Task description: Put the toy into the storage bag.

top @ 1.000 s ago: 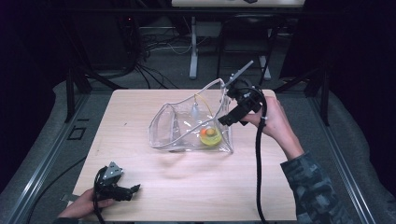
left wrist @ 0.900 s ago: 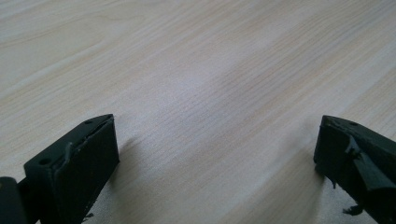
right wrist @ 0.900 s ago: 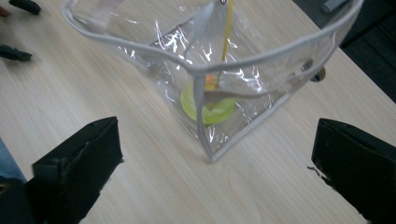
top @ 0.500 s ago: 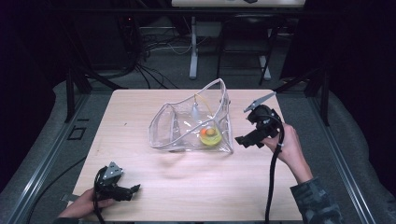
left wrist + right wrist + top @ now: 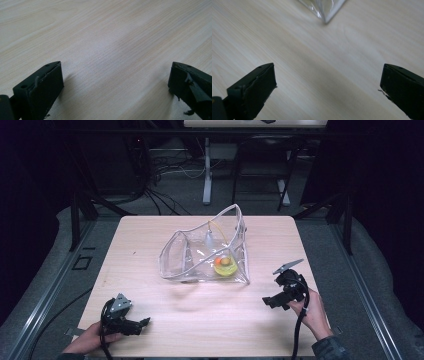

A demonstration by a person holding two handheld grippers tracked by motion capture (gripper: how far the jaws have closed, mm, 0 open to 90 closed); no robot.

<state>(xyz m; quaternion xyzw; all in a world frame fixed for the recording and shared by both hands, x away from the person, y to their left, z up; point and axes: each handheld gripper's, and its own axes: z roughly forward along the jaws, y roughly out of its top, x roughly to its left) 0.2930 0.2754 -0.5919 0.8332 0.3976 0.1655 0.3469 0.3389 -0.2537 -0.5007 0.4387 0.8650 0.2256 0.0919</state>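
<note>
A clear plastic pouch [image 5: 200, 255] lies open in the middle of the wooden table [image 5: 150, 235], with a yellow and orange object [image 5: 225, 266] inside near its right corner. One corner of the pouch [image 5: 324, 10] reaches the top of the right gripper view. My right gripper [image 5: 270, 301] sits low over the table's front right, open, jaws wide apart and empty [image 5: 327, 82]. My left gripper [image 5: 142, 322] rests at the front left edge, open and empty [image 5: 115, 82], over bare wood.
Beyond the table's far edge stand a white stand leg [image 5: 206, 170], loose cables [image 5: 160, 170] and dark frames on a grey floor. A cable [image 5: 299, 330] trails from the right gripper along the person's hand.
My right gripper has left the pouch's upper right edge and moved toward the front right of the table, away from the pouch. The left gripper has stayed put.
</note>
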